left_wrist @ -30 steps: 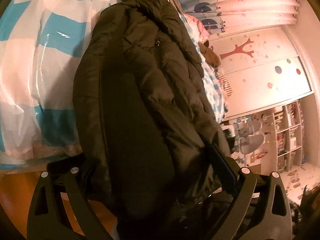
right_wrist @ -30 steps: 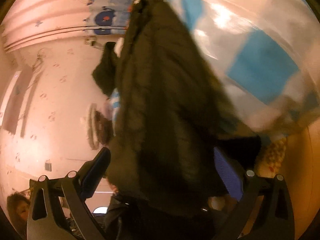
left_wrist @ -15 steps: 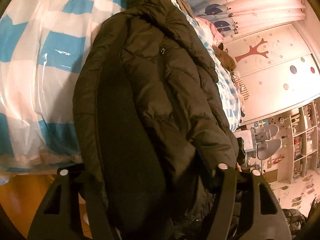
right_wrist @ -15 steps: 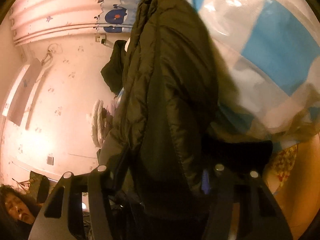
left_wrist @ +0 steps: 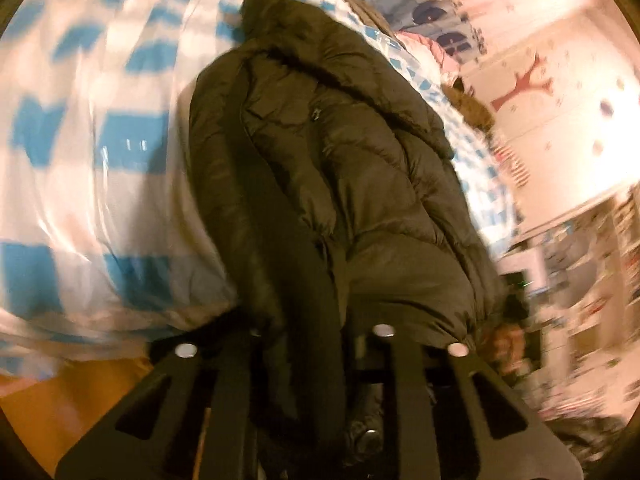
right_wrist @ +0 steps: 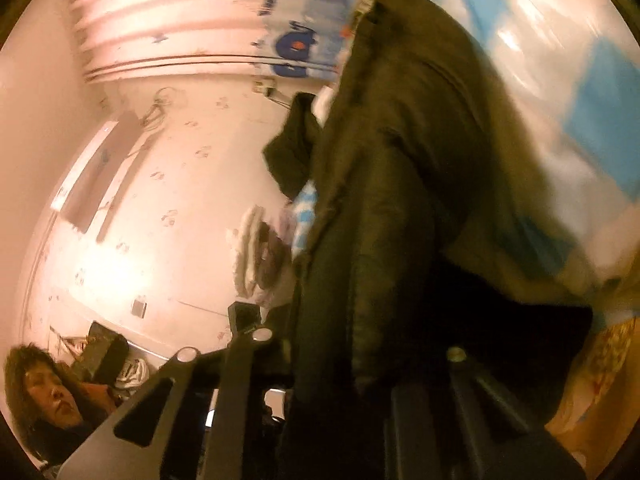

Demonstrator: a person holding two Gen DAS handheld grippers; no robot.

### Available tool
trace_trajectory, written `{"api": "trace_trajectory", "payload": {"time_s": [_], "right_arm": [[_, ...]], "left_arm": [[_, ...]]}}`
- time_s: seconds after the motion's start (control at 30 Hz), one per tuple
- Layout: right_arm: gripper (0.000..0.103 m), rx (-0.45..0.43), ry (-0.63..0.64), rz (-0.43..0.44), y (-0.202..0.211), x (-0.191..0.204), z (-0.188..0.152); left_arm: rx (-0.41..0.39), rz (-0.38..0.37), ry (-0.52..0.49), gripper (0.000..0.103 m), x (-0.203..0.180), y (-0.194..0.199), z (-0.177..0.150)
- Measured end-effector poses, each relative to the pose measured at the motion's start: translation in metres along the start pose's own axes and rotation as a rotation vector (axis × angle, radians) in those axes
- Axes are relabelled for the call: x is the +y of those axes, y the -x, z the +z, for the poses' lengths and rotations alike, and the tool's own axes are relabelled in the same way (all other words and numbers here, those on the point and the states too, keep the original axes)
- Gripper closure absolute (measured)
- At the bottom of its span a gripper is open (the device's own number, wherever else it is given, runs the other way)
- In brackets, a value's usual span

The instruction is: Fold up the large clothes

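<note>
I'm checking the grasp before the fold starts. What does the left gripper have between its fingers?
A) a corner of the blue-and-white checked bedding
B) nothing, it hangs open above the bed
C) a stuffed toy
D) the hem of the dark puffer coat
D: in the left wrist view the left gripper has its fingers closed on the dark puffer coat, which lies on the checked bedding.

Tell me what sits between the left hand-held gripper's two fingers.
The dark puffer jacket's hem; the left hand-held gripper is clamped on it, seen in the left wrist view.
</note>
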State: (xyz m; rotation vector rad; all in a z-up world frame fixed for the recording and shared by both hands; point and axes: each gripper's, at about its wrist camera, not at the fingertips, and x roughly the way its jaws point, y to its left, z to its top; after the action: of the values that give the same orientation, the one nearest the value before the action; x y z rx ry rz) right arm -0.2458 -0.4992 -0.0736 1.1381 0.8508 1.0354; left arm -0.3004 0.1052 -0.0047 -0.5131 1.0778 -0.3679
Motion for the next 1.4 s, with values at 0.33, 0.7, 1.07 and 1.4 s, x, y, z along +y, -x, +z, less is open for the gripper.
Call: {"api": "trace_trajectory", "payload": {"time_s": [0.33,0.7,1.07,1.4], "right_arm": [[0.089,0.048,0.090,-0.037,0.034,0.053,-0.012],[0.042,0.100,-0.061,-0.069,0.045,-0.003,-0.029],[0.033,0.100,-0.116,-0.027,0.035,-0.021,-0.030],[0.024,0.114,-0.165,-0.036,0.030,-0.047,-0.036]], "left_arm": [[-0.056,0.304,-0.303,0.091,-0.075,0.048,-0.065],[-0.071,0.495,-0.394,0.057,-0.084,0.036,-0.088],[-0.087,0.536,-0.420,0.043,-0.088,0.036,-0.097],[-0.105,0.570,-0.433,0.027,-0.085,0.035,-0.100]]}}
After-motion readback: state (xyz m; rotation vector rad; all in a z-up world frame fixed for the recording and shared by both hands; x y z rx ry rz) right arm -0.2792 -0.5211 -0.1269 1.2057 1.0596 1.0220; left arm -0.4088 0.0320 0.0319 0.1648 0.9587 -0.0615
